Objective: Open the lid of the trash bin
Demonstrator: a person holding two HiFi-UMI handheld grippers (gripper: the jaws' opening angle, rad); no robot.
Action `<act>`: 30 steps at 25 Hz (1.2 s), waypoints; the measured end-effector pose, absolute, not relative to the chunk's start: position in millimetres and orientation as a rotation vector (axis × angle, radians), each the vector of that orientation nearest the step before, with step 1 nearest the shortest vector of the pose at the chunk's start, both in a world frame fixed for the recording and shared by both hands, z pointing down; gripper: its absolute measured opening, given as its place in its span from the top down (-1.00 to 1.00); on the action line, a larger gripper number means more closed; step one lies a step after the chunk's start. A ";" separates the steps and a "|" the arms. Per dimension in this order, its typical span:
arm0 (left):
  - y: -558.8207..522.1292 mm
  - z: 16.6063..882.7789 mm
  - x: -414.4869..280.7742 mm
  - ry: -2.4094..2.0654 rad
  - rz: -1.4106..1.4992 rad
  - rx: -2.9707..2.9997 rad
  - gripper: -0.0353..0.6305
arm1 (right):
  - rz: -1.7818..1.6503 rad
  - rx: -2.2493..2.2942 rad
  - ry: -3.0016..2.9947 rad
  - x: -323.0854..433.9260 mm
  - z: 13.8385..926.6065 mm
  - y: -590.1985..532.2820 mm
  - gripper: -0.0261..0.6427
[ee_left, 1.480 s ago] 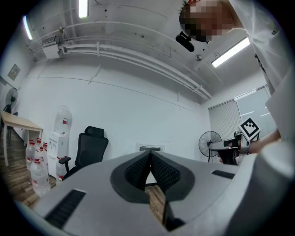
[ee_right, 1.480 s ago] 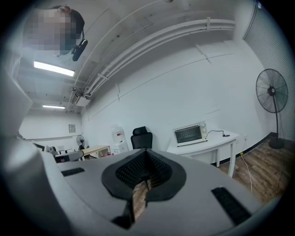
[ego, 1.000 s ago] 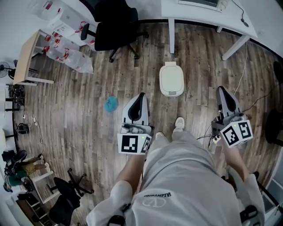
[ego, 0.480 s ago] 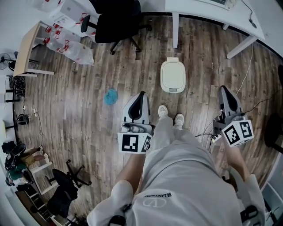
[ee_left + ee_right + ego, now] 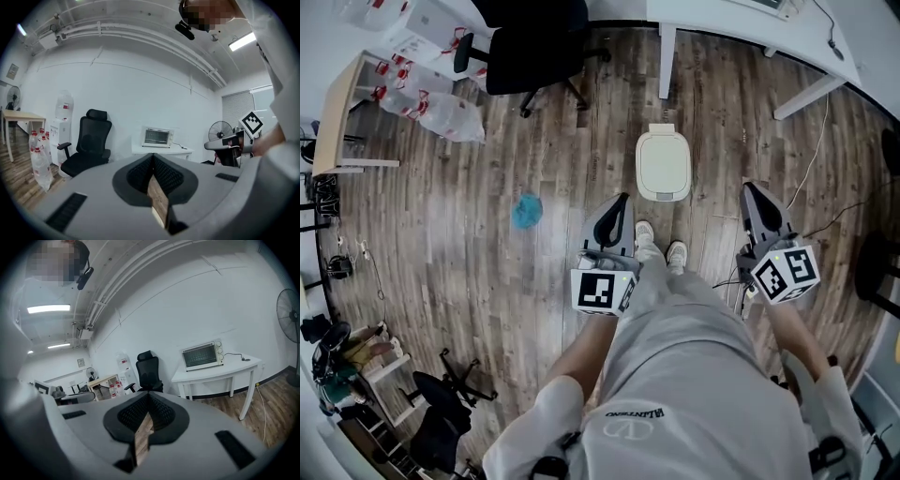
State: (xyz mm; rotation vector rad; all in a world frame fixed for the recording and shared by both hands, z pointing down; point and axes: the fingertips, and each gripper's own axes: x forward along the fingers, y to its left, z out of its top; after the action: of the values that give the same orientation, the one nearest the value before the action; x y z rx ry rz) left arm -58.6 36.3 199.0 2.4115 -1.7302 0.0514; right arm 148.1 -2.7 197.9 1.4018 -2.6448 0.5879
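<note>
Trash bin (image 5: 664, 166) first: cream-coloured, lid down flat, standing on the wooden floor (image 5: 487, 253) just ahead of the person's shoes (image 5: 645, 234). Nothing is touching it. Behind the bin runs the white bench (image 5: 741, 26), one of its legs coming down near the bin's far side. To the left of that, a black office chair (image 5: 530, 47) is parked on its castors, and further left a pack of bottles (image 5: 441, 111) lies beside a small wooden table (image 5: 333, 117).

Now the tools. The left hand-held gripper (image 5: 622, 202) hangs above the floor just left of the shoes, nose pointing forward, and its jaws are together with nothing between them. The right hand-held gripper (image 5: 752, 192) is out to the bin's right, also clear of it. Its jaws are likewise pressed together and empty.

Down on the boards, a thin cable (image 5: 811, 159) trails off to the right, and a small blue scrap (image 5: 526, 212) lies well to the left of the bin.
</note>
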 end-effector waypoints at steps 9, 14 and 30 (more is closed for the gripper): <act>-10.1 293.7 -57.4 -1.535 0.157 2.386 0.89 | 0.653 1.346 -2.530 90.1 265.4 -36.9 0.88; -32.1 344.3 -54.0 -1.475 0.210 2.332 0.89 | 0.725 1.296 -2.465 64.6 319.3 -53.1 0.87; -47.7 586.6 -5.0 -1.375 0.432 2.101 0.89 | 1.122 1.144 -2.196 61.6 588.6 -62.3 0.87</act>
State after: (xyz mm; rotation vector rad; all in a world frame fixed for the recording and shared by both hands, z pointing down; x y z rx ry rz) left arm -5.0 -47.7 586.6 2.1014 -1.3747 0.4316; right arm 61.6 -62.3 588.6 1.1439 -2.1963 1.1224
